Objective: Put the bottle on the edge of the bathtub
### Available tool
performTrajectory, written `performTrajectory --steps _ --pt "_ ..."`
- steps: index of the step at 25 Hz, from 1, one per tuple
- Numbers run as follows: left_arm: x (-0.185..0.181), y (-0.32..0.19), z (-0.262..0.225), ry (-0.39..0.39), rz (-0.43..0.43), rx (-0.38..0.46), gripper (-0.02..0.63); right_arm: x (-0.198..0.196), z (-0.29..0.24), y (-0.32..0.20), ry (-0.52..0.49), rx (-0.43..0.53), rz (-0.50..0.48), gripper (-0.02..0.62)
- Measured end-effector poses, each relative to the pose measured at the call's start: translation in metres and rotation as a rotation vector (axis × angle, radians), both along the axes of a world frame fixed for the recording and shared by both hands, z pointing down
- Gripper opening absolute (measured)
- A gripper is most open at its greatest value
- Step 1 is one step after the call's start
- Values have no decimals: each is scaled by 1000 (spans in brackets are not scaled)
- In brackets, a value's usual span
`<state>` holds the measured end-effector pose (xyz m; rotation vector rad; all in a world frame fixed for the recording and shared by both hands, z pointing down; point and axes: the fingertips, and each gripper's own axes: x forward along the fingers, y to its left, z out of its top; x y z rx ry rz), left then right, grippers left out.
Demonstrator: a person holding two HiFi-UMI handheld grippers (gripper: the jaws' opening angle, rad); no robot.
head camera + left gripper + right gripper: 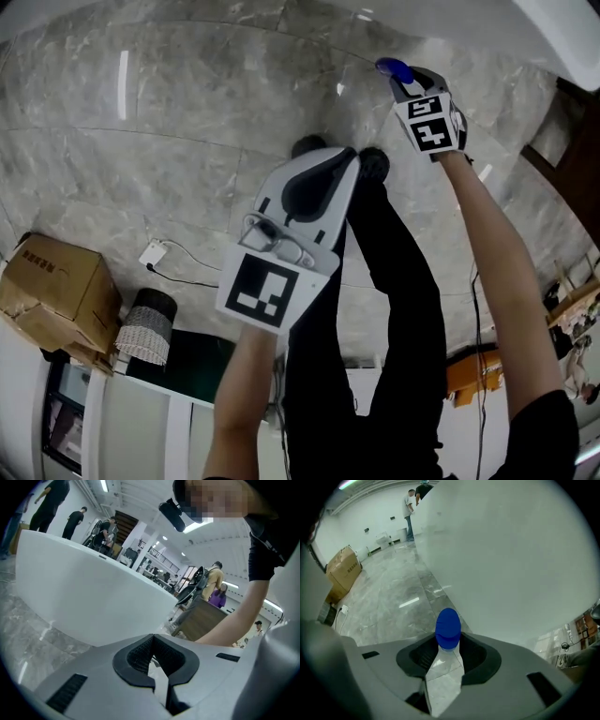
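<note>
the bathtub [511, 550] is filling the upper right of the right gripper view, so you are likely carrying, not placing; your right gripper [448, 663] is clamping the bottle [448, 630] by its neck at lower centre; your left gripper [152, 665] is hanging closed and empty; next you are probably needing height to clear the rim

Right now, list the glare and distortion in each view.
Head view: a light streak glares on the marble floor, and lines are bowed. Left gripper view: the bathtub rim bends, and the ceiling lights are blown out. Right gripper view: dark corners, bottle cap sharp.
</note>
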<state>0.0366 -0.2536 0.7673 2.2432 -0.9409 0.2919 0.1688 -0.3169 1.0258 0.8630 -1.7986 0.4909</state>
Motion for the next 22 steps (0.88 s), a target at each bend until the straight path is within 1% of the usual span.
performTrajectory --steps 6,9,13,19,22 --pt "-9 -4 38 -7 -11 4 11 3 51 -18 42 -5 5 143" --pt "-15 -2 54 -4 -22 -8 11 3 71 -25 61 -11 16 143" --pt "-21 -1 75 -19 -14 -21 11 1 96 -30 85 -30 -10 143" --pt "-21 0 90 -20 -8 -32 11 -2 113 -33 106 -36 -44 143" --pt "-16 -1 92 -17 4 -36 11 -1 118 -33 101 -39 -38 143"
